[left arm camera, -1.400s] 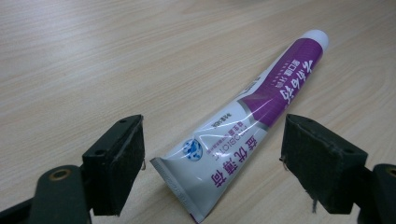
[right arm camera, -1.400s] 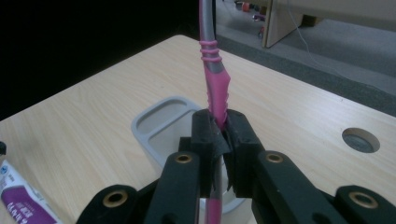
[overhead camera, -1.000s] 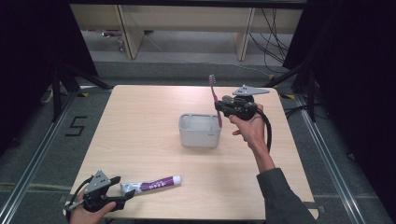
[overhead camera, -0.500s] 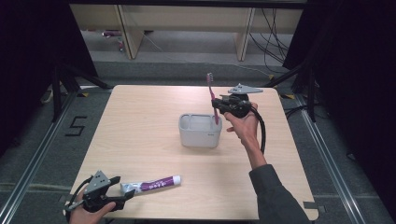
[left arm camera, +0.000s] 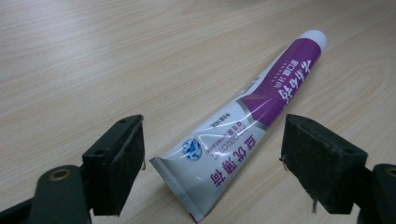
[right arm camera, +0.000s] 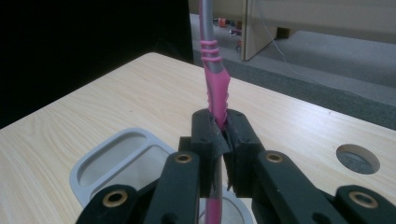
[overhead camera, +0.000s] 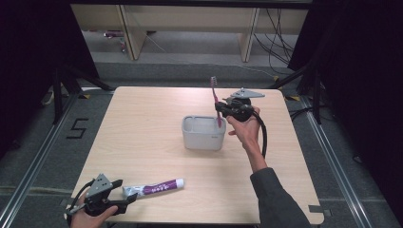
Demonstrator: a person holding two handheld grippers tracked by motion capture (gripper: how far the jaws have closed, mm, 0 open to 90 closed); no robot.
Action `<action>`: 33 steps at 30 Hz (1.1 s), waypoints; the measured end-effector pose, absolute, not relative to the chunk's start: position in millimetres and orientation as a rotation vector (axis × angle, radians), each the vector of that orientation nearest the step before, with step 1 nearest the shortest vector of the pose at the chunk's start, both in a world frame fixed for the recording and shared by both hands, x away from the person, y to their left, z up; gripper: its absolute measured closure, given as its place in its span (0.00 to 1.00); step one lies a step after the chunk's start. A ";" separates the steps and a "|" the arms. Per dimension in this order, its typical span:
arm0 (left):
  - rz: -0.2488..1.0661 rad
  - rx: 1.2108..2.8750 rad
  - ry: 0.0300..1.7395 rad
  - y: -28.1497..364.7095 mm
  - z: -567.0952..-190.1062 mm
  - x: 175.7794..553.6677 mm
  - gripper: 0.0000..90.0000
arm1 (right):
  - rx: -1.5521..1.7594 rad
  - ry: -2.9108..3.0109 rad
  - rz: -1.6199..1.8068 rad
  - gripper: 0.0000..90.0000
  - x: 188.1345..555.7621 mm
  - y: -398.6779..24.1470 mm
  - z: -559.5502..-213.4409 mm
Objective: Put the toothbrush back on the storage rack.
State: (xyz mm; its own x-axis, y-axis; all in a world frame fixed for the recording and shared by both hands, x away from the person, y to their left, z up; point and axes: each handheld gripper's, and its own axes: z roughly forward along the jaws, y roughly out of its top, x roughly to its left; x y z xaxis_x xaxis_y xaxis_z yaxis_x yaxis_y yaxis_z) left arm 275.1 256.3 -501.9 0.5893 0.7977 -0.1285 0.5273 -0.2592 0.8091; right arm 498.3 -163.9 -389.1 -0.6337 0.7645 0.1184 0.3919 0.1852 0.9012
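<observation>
- the right tool (overhead camera: 219,110) is clamped on a pink toothbrush (overhead camera: 215,97), gripping it at the handle; in the right gripper view the two pads press on the pink shaft from both sides.
- the toothbrush stands close to upright, bristle head at the top, its lower end dipping inside the grey holder (overhead camera: 203,138) at the holder's right end.
- the grey holder sits near the middle of the bench (overhead camera: 142,123); in the right gripper view it lies right below the tool, and a partition splits it into compartments (right arm camera: 116,158).
- the right hand (overhead camera: 244,130) carries its tool just beside the holder's far right corner, with the forearm coming in from the lower edge.
- the left tool (overhead camera: 124,205) rests low at the near left corner of the bench, jaws spread wide.
- a white and purple toothpaste tube (left arm camera: 243,121) lies flat on the bench with its crimped end between those open jaws, neither pad touching it; its cap (left arm camera: 314,37) points away from the tool.
</observation>
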 end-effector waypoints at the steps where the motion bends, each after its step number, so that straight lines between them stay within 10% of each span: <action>1: 0.387 1.937 1.060 256.3 -501.9 275.1 0.23 | 1.091 2.109 1.432 0.92 498.3 -163.9 -389.1; 33: 0.391 1.945 1.063 256.5 -501.4 274.4 0.23 | 1.143 2.142 1.385 0.91 501.6 -167.4 -420.7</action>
State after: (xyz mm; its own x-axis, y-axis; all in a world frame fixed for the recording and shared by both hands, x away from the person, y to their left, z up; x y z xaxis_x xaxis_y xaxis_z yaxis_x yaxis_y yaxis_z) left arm 274.4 256.5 -501.4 0.5873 0.8001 -0.1226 0.5295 -0.2652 0.8058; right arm 501.6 -167.4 -420.7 -0.6163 0.7762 0.1333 0.4401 0.1990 0.8756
